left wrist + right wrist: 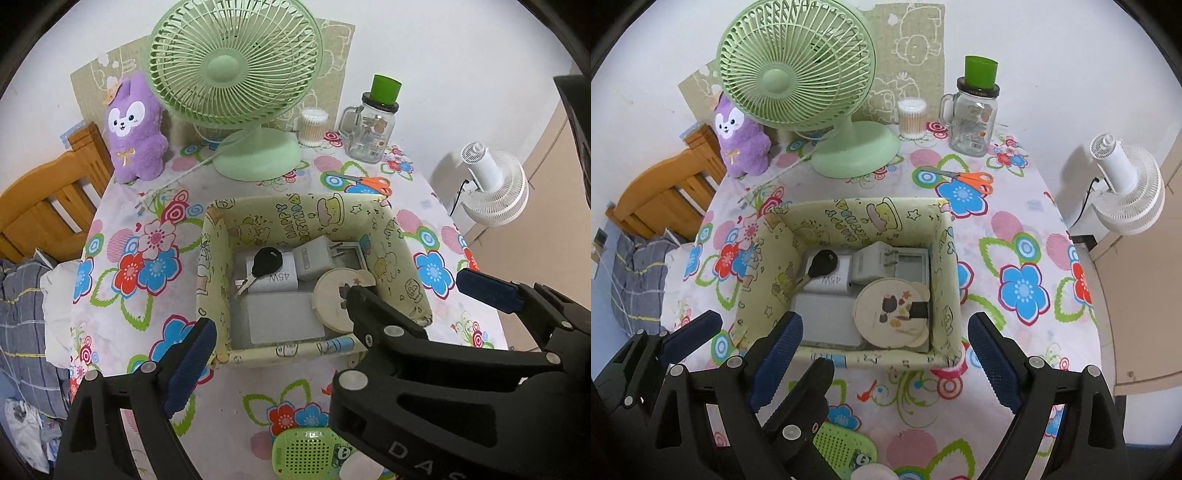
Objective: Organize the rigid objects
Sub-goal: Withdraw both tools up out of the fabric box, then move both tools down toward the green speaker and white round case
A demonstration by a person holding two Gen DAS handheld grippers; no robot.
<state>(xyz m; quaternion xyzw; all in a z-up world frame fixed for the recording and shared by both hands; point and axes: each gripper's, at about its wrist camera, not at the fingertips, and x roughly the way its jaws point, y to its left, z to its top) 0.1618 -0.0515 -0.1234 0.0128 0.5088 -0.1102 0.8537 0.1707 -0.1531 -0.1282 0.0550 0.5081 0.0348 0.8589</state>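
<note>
A yellow-green fabric box (255, 221) (864, 214) stands mid-table. Inside lie a black car key (267, 262) (822, 264), a white 45W charger (280, 282) (831, 284), a grey plug adapter (314, 258) (873, 264), a flat white pad (280, 317) (825, 321) and a round cream compact (334, 295) (886, 306). My left gripper (746, 334) is open and empty, hovering at the box's near left. My right gripper (886, 365) (406, 284) is open and empty over the box's near edge. A green perforated item (310, 456) (846, 448) lies on the table below both.
A green desk fan (236, 85), purple plush (135, 129), cotton-swab jar (312, 125), glass mug jar with green cup (373, 125) and orange scissors (369, 182) stand at the back of the floral tablecloth (147, 258). A wooden headboard is left, a white fan (495, 184) right.
</note>
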